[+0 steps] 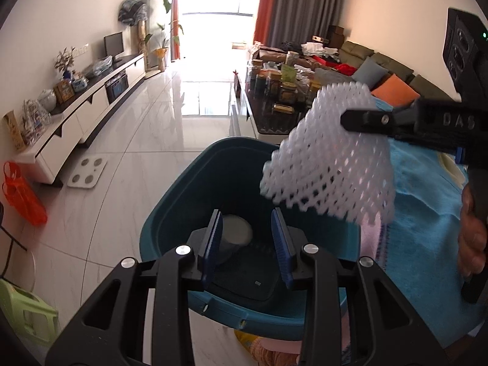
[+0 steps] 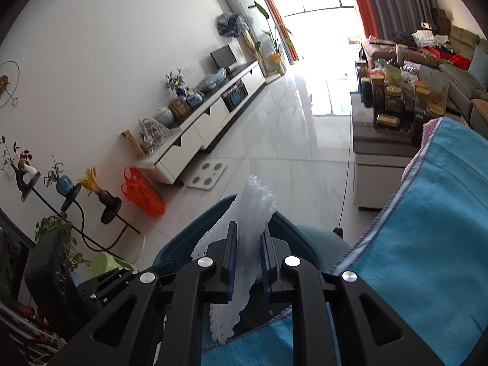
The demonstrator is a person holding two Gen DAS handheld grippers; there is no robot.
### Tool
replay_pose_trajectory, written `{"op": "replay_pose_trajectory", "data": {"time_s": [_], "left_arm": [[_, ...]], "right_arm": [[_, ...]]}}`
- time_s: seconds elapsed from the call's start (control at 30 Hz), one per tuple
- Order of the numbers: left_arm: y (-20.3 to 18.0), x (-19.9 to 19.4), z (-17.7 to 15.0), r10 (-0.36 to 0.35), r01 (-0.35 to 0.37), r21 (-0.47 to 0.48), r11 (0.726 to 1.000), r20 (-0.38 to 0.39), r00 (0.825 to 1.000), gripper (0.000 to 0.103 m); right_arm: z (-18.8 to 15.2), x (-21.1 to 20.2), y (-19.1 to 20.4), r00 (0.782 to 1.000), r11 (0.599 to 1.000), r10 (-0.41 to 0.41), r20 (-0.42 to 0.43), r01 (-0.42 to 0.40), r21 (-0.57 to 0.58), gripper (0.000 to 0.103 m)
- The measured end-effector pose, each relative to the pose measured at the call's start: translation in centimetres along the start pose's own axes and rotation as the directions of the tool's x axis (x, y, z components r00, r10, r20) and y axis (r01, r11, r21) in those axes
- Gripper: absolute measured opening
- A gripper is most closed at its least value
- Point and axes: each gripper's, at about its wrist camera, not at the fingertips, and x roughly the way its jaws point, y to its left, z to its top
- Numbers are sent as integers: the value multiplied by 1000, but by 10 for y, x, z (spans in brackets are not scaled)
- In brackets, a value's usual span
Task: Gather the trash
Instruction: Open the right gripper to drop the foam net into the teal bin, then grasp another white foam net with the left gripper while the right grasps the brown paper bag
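Observation:
A white foam net sleeve (image 1: 329, 164) hangs over the right rim of a teal trash bin (image 1: 183, 195), and my right gripper (image 1: 346, 119) is shut on its top edge. In the right wrist view the foam net (image 2: 253, 213) stands squeezed between the two blue pads of the right gripper (image 2: 248, 244), with the bin's rim (image 2: 183, 244) just below. My left gripper (image 1: 247, 235) hovers over the bin's mouth, its fingers apart with nothing between them. A white round item (image 1: 236, 228) lies at the bottom of the bin.
A blue towel (image 1: 427, 213) covers the surface right of the bin. A hand (image 1: 472, 238) holds the right gripper's handle. Beyond stand a coffee table with several jars (image 1: 274, 100), a low TV cabinet (image 1: 91, 106), a floor scale (image 1: 88, 172), an orange bag (image 1: 23, 195) and a green stool (image 1: 24, 314).

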Motion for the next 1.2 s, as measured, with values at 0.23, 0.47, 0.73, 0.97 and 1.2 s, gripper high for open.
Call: {"op": "replay_pose_trajectory", "data": {"time_s": [0.23,0.47,0.73,0.97,1.2], "left_arm": [[8,-13,-5,31,-28,-54,998,47,998,38],[-6,-40,-11,36,-30,-51,998,105,994,45],[-50,-83,-12,-45,39,36,999,189,981,63],[-118,-108,-24,-235,205,162,965,192,953,70],[-209,-105,-44,-433,398,283,872,71,898,72]], "right_arm": [[-2,16,-8,998,999,-18,-65,20,40,37],[-3,-5,-18,999,998,-21,-24,23,51,37],[-22,-70,-24,997,1000,19,74,-21,22,41],[-55,-146,-39,983,999,-45,179,47,-9,45],[-91,-225,-84,944,981,-193,268,184,60,46]]}}
